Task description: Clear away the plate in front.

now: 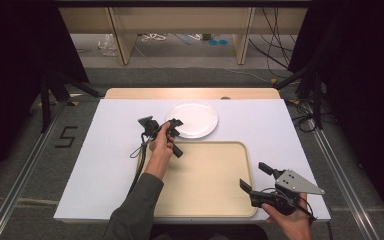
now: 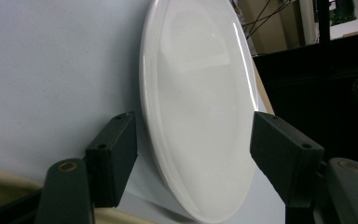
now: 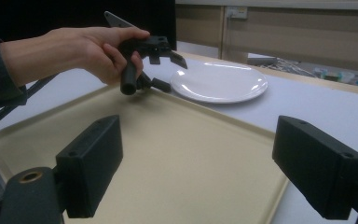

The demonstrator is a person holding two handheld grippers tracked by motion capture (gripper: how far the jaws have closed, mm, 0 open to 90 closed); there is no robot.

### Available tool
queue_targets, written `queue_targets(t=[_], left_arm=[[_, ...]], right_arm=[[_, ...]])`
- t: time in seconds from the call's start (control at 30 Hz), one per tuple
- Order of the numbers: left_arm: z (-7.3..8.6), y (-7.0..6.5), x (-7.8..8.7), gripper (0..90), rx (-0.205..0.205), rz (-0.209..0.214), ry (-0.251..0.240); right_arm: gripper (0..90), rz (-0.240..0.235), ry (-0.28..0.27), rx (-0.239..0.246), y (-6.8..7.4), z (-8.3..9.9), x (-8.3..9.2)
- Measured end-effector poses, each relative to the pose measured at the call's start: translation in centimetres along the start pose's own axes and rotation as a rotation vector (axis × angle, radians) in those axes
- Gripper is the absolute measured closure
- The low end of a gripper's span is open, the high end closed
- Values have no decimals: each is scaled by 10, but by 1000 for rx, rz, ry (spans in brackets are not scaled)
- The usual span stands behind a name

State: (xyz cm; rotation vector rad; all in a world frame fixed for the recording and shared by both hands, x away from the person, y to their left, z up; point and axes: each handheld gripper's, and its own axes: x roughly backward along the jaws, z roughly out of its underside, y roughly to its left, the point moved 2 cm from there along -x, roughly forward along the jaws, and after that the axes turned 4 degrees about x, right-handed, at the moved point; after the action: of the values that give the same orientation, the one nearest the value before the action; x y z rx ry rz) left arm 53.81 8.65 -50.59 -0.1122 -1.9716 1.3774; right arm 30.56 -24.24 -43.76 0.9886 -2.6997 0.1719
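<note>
Plate (image 1: 192, 118): white, round and glossy, it lies flat on the pale sheet (image 1: 105, 150) that covers the table, toward the far middle of that sheet and just beyond the far rim of the tray (image 1: 215, 200). Plate and tray are near each other but apart, with a strip of sheet between them. In the left gripper view the plate (image 2: 200, 107) runs up between the two black jaws, its near edge reaching down between them. In the right gripper view it (image 3: 219, 81) sits past the tray's far rim.

At the plate's near-left edge is the left gripper (image 1: 172, 131), held in the person's left hand (image 1: 161, 145), which reaches across the tray's far-left corner. Its jaws stand apart, one on each side of the plate's rim; the pads show a gap to the plate and do not press on it. A cable trails from this gripper back along the forearm.

The tray is beige, shallow and rectangular, with rounded corners, and lies on the near half of the sheet.

The right gripper (image 1: 254, 180) hovers at the tray's near-right corner, held in the right hand (image 1: 292, 220) at the table's near edge, with a grey three-cornered plate on top. Its jaws are wide apart with nothing between them; they point over the tray (image 3: 168, 154) toward the plate.
</note>
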Motion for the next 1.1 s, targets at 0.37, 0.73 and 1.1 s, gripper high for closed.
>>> queue_targets(t=[0.37,0.73,1.1], left_arm=[[1,2,-5,414,46,13,18],[0,5,-6,479,81,3,5],[3,8,-7,647,91,-24,3]], right_arm=[[172,-7,-3,-2,0,0,0],[175,-12,-7,5,0,0,0],[180,-12,-8,4,0,-1,0]])
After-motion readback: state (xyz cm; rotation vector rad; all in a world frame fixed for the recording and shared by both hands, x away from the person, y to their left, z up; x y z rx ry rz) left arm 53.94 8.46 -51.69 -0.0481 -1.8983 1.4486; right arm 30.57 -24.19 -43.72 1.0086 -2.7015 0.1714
